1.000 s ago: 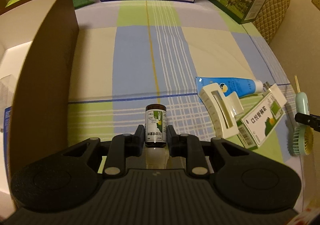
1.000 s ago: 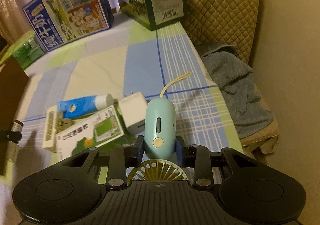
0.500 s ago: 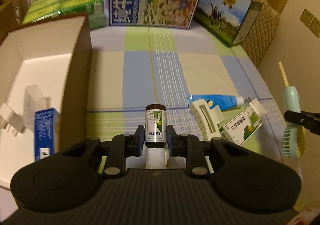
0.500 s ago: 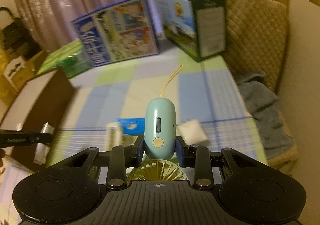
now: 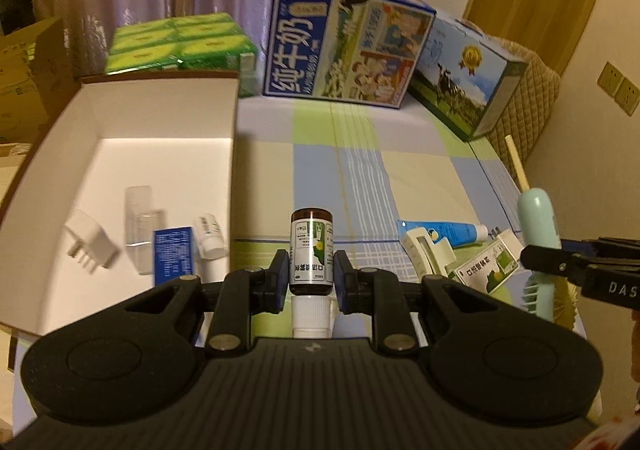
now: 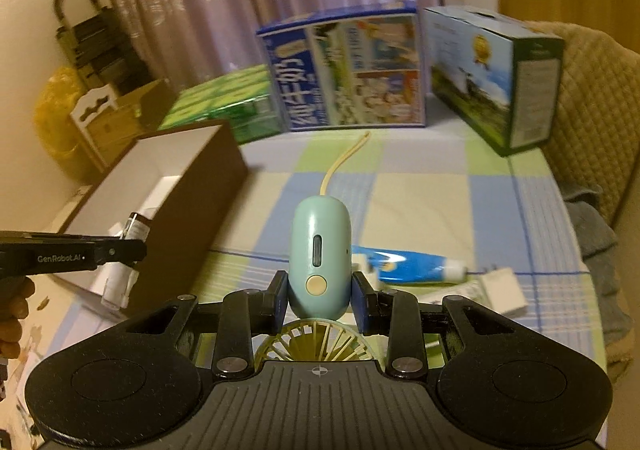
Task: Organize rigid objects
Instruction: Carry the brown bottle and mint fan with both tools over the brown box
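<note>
Left wrist view, left to right.

1. Cardboard box (image 5: 236, 153): open-topped, white inside, brown outside, on the checked cloth (image 5: 420, 177). On its floor lie a white plug adapter (image 5: 94, 248), a clear plastic case (image 5: 138, 226), a blue carton (image 5: 174, 254) and a small white bottle (image 5: 208, 236), all close together near the right wall.
2. Green packs (image 5: 180, 43): stacked behind the box, by the curtain.
3. Left gripper (image 5: 311, 276): clamped on a brown medicine bottle (image 5: 311, 250), held upside down, white cap toward the camera, label facing up. The bottle is off the cloth, just right of the box's right wall.
4. Blue milk carton (image 5: 344, 49) and green-sided milk carton (image 5: 468, 81): standing at the far edge of the cloth.
5. Loose items on the cloth at right: white clip (image 5: 428, 254), blue toothpaste tube (image 5: 448, 232), green-and-white medicine box (image 5: 486, 270), touching or overlapping one another.
6. Right gripper: seen from the side at the far right edge.

Right wrist view.

7. Right gripper (image 6: 320, 300): clenched on a pale blue handheld fan (image 6: 320, 250), pads on the lower handle, fan head toward the camera, yellow strap (image 6: 340, 165) pointing away. The fan is held clear of the cloth.
</note>
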Available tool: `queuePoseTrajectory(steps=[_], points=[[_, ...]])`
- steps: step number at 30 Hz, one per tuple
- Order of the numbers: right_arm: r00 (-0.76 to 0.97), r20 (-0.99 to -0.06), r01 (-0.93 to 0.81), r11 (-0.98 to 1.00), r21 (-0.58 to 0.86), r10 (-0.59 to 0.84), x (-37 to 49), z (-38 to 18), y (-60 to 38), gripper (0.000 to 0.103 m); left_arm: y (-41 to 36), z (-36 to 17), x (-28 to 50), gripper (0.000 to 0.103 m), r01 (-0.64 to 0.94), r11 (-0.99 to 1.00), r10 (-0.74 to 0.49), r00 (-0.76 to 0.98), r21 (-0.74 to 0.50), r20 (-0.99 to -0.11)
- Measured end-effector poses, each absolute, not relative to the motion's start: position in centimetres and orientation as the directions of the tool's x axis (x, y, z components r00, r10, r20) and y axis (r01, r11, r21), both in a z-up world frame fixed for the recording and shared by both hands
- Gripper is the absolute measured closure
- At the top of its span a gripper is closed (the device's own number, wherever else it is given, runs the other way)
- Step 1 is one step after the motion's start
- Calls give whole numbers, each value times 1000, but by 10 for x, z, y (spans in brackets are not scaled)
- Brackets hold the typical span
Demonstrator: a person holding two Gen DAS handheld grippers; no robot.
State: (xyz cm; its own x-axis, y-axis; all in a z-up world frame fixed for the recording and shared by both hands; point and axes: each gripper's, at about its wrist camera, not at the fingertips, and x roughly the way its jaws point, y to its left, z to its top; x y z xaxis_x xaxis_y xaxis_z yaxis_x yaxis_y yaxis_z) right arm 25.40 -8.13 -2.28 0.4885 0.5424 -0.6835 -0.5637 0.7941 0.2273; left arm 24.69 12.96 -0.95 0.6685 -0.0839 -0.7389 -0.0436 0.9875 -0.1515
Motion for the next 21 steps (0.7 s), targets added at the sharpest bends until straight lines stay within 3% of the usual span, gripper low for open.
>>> queuePoseTrajectory(steps=[21], points=[[375,-632,-713,647,271,678,211,-5,24,74,213,26,195,84,-138,980,6,740,-142,-672]])
